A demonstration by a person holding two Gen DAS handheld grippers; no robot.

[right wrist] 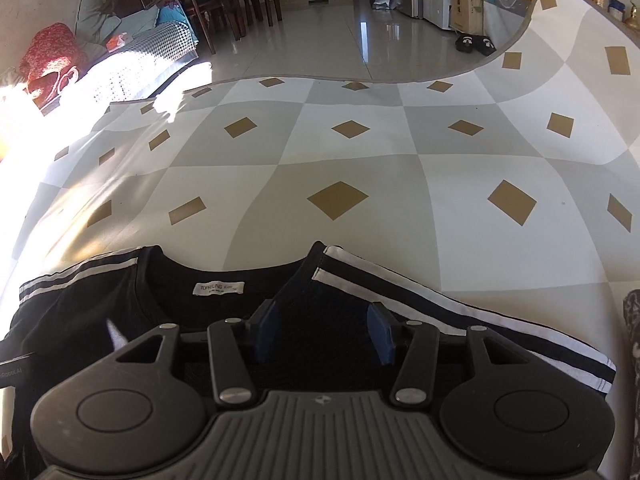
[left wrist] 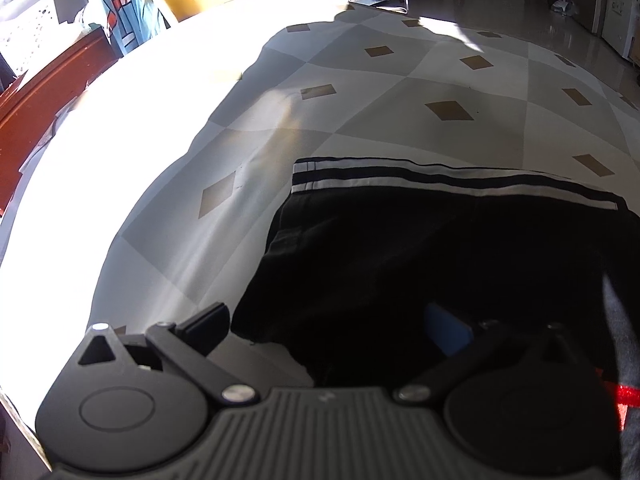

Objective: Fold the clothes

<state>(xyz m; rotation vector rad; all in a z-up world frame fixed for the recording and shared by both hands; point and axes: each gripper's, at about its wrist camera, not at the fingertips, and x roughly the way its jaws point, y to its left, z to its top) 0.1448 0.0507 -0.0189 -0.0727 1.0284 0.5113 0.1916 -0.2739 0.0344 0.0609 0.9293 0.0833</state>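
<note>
While laid flat on near part of checked mat, collar far: black tee. Right gripper over neck area, fingers apart, holding nothing. Left gripper at tee's left edge, wide open, empty. Whether pre-fold or mid-fold, can't tell. Rec: pinch one layer only, keep stripes aligned.

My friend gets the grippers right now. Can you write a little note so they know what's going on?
Left hand-held gripper: open, low over the shirt's left edge, holding nothing.
Right hand-held gripper: open, above the shoulder beside the collar, holding nothing.
Black T-shirt with white shoulder stripes lies spread on the checked tablecloth, neck label showing.
Done: shirt laid out flat.
Left: all the folding; no fold shows yet.
</note>
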